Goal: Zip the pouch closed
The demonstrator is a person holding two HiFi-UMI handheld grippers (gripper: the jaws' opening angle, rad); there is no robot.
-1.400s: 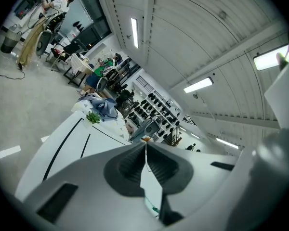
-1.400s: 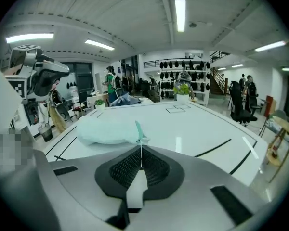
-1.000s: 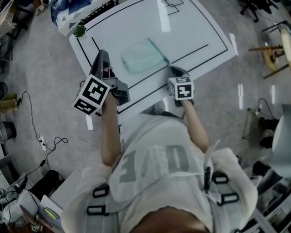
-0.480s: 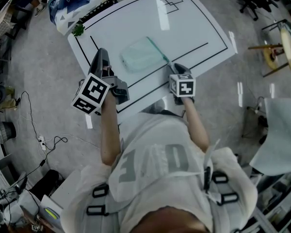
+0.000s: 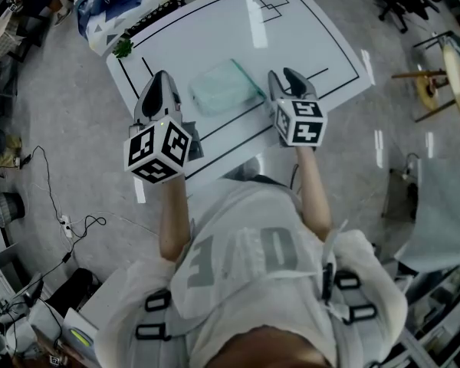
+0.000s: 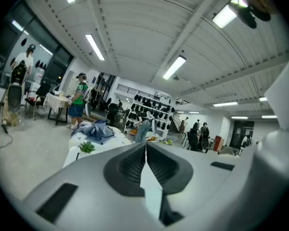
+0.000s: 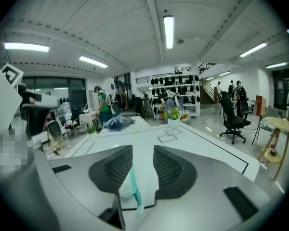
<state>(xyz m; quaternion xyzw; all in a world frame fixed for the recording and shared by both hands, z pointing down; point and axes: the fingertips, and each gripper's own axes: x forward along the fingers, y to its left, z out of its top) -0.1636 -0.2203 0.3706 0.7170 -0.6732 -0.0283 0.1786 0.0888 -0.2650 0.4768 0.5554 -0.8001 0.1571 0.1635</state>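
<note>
You hold both arms forward and slightly down over the white table with black lines [image 5: 307, 37], left gripper [image 5: 159, 83] clenched empty, right gripper [image 5: 284, 76] just opened and gripping nothing, while the pale green translucent pouch [image 5: 225, 87] lies flat between them.
</note>
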